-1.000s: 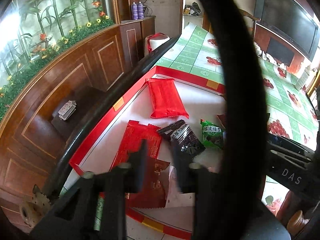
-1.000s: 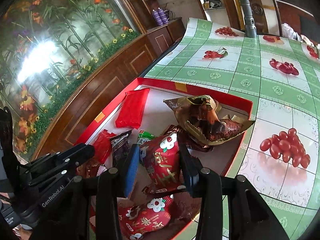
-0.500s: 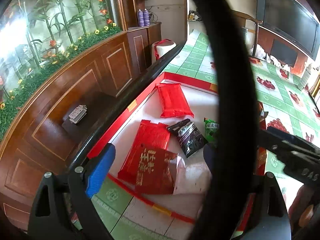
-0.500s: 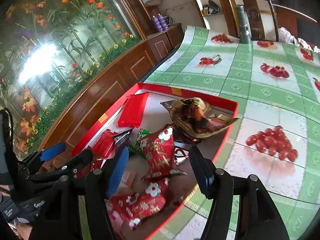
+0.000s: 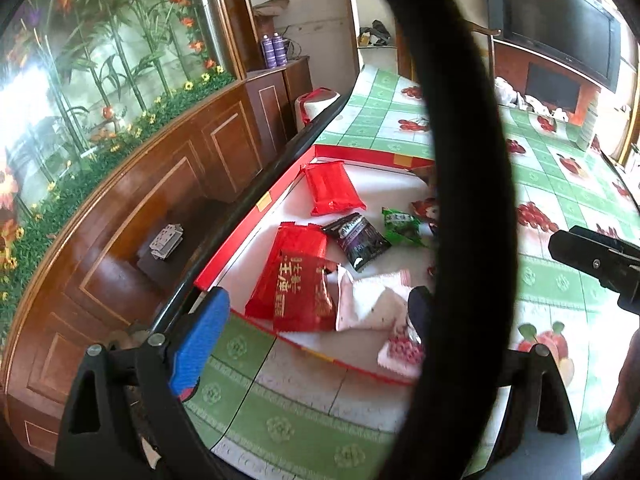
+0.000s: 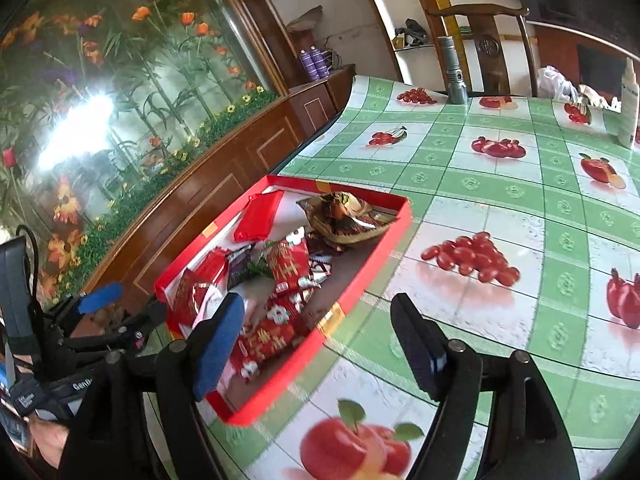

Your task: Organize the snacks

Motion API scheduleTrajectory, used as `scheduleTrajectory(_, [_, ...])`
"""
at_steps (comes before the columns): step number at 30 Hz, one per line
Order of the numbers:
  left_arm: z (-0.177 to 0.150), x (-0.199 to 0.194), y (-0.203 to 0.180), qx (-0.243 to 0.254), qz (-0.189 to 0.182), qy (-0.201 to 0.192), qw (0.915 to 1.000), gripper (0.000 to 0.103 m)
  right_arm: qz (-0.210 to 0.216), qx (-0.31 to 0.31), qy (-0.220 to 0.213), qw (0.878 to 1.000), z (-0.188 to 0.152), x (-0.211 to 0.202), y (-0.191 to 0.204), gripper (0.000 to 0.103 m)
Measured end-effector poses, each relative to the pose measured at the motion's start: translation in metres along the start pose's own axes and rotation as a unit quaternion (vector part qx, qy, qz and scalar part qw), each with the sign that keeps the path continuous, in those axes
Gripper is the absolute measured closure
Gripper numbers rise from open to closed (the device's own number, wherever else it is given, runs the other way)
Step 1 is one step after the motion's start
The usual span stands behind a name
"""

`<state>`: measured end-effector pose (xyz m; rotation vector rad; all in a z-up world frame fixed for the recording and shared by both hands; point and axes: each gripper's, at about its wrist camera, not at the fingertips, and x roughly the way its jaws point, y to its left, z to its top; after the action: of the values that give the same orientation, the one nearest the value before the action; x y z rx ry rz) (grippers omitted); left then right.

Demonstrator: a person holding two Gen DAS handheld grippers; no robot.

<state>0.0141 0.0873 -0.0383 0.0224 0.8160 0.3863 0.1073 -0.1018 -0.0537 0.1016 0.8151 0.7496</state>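
A shallow red box [image 5: 256, 208] with a white floor lies on the table and holds several snack packets. Among them are a plain red packet [image 5: 332, 190], a dark red packet with gold print [image 5: 302, 294], a black packet [image 5: 358, 238], a green packet [image 5: 400, 226] and a white packet [image 5: 372, 304]. My left gripper [image 5: 312, 332] is open above the box's near rim with nothing between its fingers. My right gripper [image 6: 320, 344] hangs over the box's near corner [image 6: 360, 280]. Its jaws are opening and hold nothing. Red flowered packets [image 6: 288, 268] and a gold wrapper [image 6: 344, 220] lie in the box.
A thick black cable [image 5: 472, 200] loops across the left wrist view and hides part of the box. A grey torch [image 6: 454, 76] and a white bottle [image 6: 628, 108] stand at the far side of the fruit-print tablecloth [image 6: 500, 208]. A wooden cabinet [image 5: 120, 220] runs along the table's left edge.
Both grippers have opened and drawn back and up from the box. The right one let go of the red flowered packet, which now lies in the box; the left one left the red packets.
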Motion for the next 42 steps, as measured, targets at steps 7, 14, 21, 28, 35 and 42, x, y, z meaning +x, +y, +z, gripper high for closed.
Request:
scheduleTrajectory(7, [-0.014,-0.02,-0.006,0.025,0.0,-0.016,0.9996,0.01,0.003,-0.073,0.011,0.997,-0.011,-0.021,0.006,0.023])
scheduleTrajectory(14, [-0.029,-0.035,-0.011,0.037,0.001,-0.025,0.999,0.008,0.016,-0.175,0.045,0.983,-0.03,-0.021,0.027,0.02])
scheduleTrajectory(21, [-0.04,-0.05,-0.014,0.053,0.023,-0.037,0.9977,0.004,0.027,-0.242,0.084,0.966,-0.048,-0.005,0.041,0.02])
scheduleTrajectory(28, [-0.043,-0.057,-0.011,0.041,-0.006,-0.037,0.9985,0.003,0.015,-0.294,0.089,0.952,-0.057,-0.002,0.052,0.02])
scheduleTrajectory(35, [-0.045,-0.058,-0.012,0.034,-0.023,-0.03,0.9987,0.003,0.003,-0.318,0.09,0.944,-0.058,-0.002,0.055,0.02])
scheduleTrajectory(42, [-0.046,-0.054,-0.011,0.032,-0.024,-0.02,0.999,0.003,0.006,-0.322,0.089,0.943,-0.055,-0.001,0.056,0.02])
